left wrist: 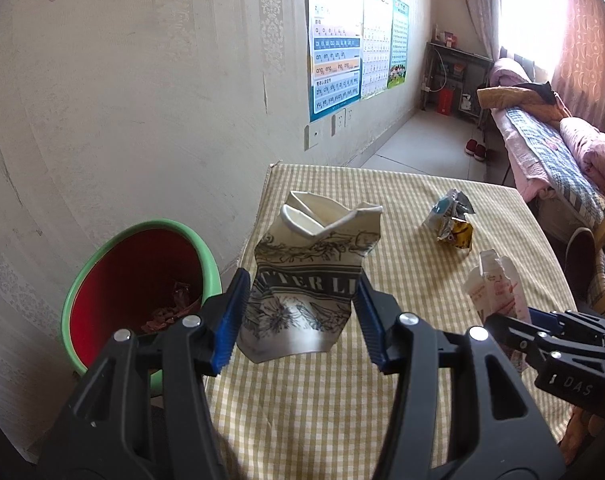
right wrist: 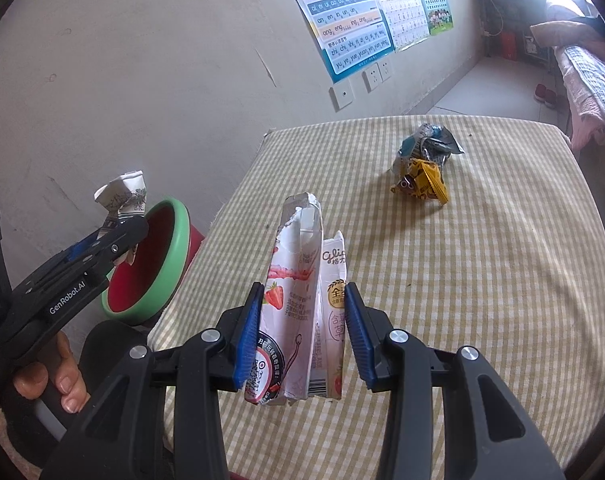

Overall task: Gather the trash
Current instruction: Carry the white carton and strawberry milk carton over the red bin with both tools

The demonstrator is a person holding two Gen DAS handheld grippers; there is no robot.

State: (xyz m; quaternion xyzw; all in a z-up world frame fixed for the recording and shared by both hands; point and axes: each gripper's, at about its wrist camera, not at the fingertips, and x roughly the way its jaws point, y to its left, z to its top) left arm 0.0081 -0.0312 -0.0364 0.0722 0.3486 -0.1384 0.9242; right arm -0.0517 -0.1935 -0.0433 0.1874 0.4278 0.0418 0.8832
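Left wrist view: left hand-held gripper [left wrist: 300, 314] clamped on crushed paper cup [left wrist: 308, 276], lifted above checked desk [left wrist: 342, 392] beside green-rimmed red bin [left wrist: 114, 260]. Crumpled snack wrappers [left wrist: 452, 224] lying farther back on desk.

Right wrist view: right hand-held gripper [right wrist: 302, 332] pinching torn strawberry carton [right wrist: 298, 300], held upright over desk, wrappers beyond, bin at left.

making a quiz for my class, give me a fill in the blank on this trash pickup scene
1. The left gripper is shut on a crushed paper ____.
2. The strawberry wrapper is clamped in the ____ gripper.
3. The bin beside the table has a green rim and a ____ inside.
4. The crumpled wrappers left on the table lie on a ____ cloth.

Missing words: cup; right; red; checked
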